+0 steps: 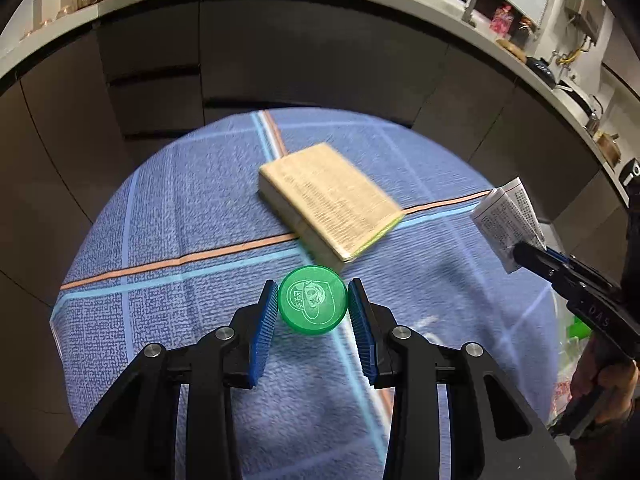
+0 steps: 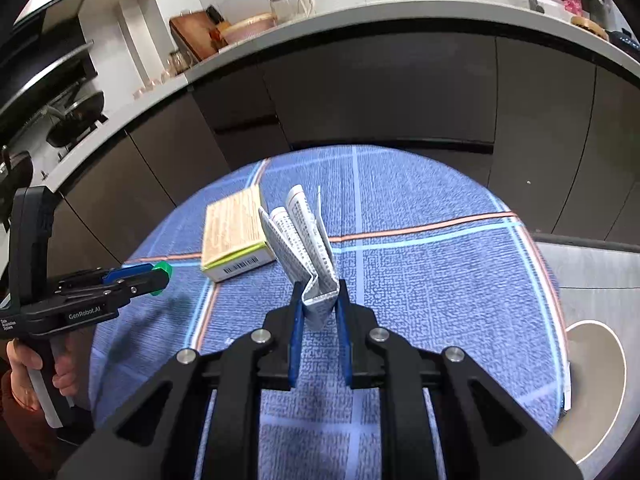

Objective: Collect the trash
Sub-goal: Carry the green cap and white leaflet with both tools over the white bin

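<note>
My left gripper (image 1: 313, 300) is shut on a green bottle cap (image 1: 313, 300), held above the blue checked tablecloth (image 1: 180, 208); from the right wrist view the same cap (image 2: 163, 270) shows at the tips of the left gripper (image 2: 158, 276). My right gripper (image 2: 319, 300) is shut on a folded printed paper leaflet (image 2: 304, 240), lifted off the cloth; in the left wrist view that leaflet (image 1: 506, 220) hangs at the right gripper (image 1: 520, 250) near the table's right edge. A beige medicine box (image 1: 328, 204) lies on the cloth, also seen as a box (image 2: 236, 236) left of the leaflet.
Dark kitchen cabinets (image 1: 280, 60) under a light counter (image 2: 360, 12) curve behind the round table. A clear plastic bag (image 1: 568, 344) hangs beside the table's right edge. A round stool (image 2: 596, 380) stands on grey floor at the right. A hand (image 2: 24, 368) holds the left gripper's handle.
</note>
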The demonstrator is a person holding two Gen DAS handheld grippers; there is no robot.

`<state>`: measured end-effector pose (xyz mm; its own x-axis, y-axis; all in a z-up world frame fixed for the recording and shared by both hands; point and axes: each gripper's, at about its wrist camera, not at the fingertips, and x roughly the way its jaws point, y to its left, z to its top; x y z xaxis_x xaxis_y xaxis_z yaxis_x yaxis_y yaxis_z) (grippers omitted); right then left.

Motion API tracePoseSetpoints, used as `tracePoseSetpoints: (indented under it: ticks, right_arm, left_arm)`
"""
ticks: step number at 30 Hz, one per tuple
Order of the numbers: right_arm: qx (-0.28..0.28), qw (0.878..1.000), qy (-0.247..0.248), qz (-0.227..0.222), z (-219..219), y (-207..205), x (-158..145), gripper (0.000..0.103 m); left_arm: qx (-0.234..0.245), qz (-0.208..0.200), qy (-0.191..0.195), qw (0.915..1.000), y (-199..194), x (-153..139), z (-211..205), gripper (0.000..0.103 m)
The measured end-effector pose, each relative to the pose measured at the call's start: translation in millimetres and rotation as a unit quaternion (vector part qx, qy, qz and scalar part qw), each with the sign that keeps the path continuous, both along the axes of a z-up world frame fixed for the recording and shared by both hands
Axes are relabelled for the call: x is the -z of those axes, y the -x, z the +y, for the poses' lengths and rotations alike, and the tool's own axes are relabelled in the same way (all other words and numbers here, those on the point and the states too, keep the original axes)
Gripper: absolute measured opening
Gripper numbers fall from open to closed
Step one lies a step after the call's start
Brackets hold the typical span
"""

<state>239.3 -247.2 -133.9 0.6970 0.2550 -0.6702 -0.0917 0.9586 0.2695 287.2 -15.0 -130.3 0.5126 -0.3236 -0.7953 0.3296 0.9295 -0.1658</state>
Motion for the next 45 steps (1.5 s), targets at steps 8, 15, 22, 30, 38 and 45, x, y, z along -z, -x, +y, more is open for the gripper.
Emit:
tracePoseSetpoints:
  ticks: [8,15,22,30,38,45]
  right_arm:
    - [0.031,0.999,-0.015,-0.039,-31,44,-32,0.016]
    - [0.079,0.995,-0.022,-0.062,-75,83,-47,0.017]
    - [0.149,0.986,-0.032,-0.069,-136,124,-47,0.017]
    - [0.216,0.973,-0.045,-0.069,-191,160,-31,0.017]
    - [0.264,0.961,-0.059,-0.054,-234,188,-4,0.017]
    - [0.286,0.956,-0.058,-0.031,-252,196,22,0.017]
  left_arm:
    - [0.042,-0.03,0.023,0.9984,31,-45,-31,0.034]
    - [0.097,-0.043,0.035,0.9937,54,-66,-88,0.034]
    - [0.157,-0.039,0.054,0.9853,64,-73,-161,0.034]
    - [0.222,-0.037,0.058,0.9726,79,-76,-242,0.034]
    - [0.263,-0.019,0.046,0.9636,90,-60,-318,0.034]
    - [0.281,-0.003,0.024,0.9595,93,-31,-363,0.034]
